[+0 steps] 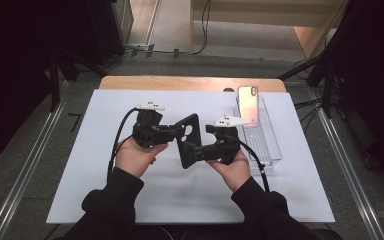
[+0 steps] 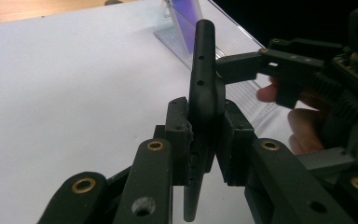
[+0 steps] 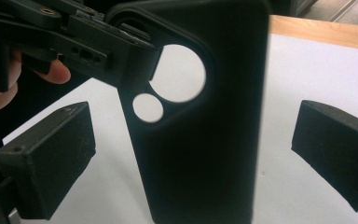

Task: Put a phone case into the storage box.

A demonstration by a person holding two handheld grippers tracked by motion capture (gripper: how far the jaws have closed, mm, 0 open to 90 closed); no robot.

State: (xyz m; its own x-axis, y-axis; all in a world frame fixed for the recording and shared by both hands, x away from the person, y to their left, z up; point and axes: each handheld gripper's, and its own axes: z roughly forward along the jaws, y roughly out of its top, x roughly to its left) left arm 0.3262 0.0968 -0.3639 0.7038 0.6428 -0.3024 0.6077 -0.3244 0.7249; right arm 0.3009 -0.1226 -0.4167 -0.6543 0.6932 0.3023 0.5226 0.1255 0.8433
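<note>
A black phone case [image 1: 188,140] with round camera cutouts hangs upright above the white mat between my two hands. My left gripper [image 1: 182,131] is shut on its upper edge; in the left gripper view the pads clamp the thin case [image 2: 205,79] edge-on at the left gripper [image 2: 206,140]. My right gripper [image 1: 192,152] reaches in from the right, open. In the right gripper view the case [image 3: 200,130] stands between its two pads [image 3: 51,158], with a gap on each side. The left gripper [image 3: 88,46] holds the case's top corner there.
A clear plastic tray [image 1: 272,150] sits on the mat at the right, with a phone [image 1: 247,106] leaning in its far end, also seen as the phone [image 2: 186,18]. The white mat [image 1: 105,200] covers a wooden table. Floor rails run along both sides.
</note>
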